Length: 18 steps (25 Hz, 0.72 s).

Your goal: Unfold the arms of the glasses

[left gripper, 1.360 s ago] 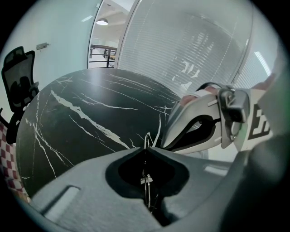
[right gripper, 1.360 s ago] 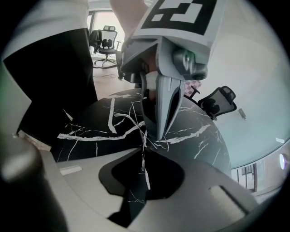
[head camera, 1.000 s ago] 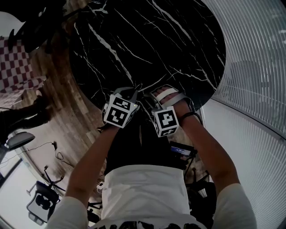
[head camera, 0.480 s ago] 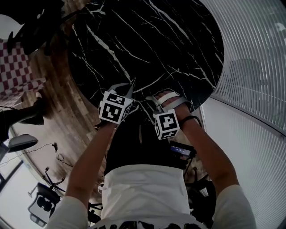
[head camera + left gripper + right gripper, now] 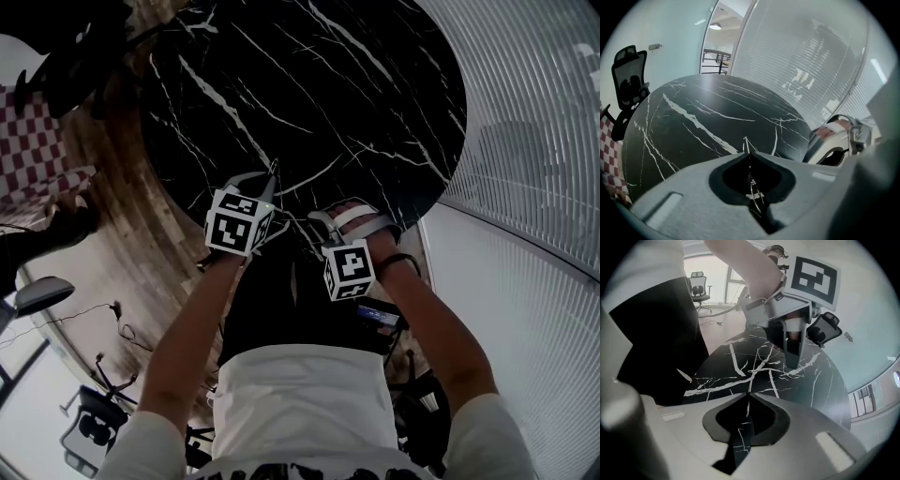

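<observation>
Forearms [image 5: 192, 323] forward, left tool [image 5: 748, 152] beside right tool [image 5: 749, 393]

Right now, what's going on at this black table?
A person holds two grippers over the near edge of the black marble table. The left gripper is shut on a thin wire piece, apparently the glasses. The right gripper is shut close beside it, with nothing clearly between its jaws. Whether the arms are unfolded cannot be made out.
</observation>
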{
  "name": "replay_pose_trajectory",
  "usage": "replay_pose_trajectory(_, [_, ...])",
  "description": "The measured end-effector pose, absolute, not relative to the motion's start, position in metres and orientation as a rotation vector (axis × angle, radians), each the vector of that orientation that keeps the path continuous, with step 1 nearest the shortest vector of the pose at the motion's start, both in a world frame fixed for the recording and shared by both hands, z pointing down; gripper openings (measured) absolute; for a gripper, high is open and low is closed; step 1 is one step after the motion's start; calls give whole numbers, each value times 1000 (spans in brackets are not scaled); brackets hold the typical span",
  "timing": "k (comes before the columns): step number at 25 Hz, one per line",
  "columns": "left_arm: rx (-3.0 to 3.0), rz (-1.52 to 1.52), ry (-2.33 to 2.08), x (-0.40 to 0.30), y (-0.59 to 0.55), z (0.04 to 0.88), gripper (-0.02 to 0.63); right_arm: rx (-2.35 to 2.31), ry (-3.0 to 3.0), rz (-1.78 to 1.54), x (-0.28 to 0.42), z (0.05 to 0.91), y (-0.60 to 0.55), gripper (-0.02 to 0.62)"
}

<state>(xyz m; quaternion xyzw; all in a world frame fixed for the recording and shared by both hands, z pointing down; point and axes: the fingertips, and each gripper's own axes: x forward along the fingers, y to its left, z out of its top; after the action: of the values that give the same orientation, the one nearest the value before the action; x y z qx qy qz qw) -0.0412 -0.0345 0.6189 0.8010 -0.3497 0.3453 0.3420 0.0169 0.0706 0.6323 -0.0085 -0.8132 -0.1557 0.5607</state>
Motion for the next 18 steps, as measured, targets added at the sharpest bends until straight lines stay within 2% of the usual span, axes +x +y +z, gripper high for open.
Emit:
replay_pose_trajectory(14, [2078, 904, -938, -36, -36, 620, 8, 19, -1928, -267, 21, 638, 85, 25])
replay_pose_trajectory(18, [2105, 944, -912, -32, -36, 619, 7, 15, -1972, -129, 18, 634, 86, 99])
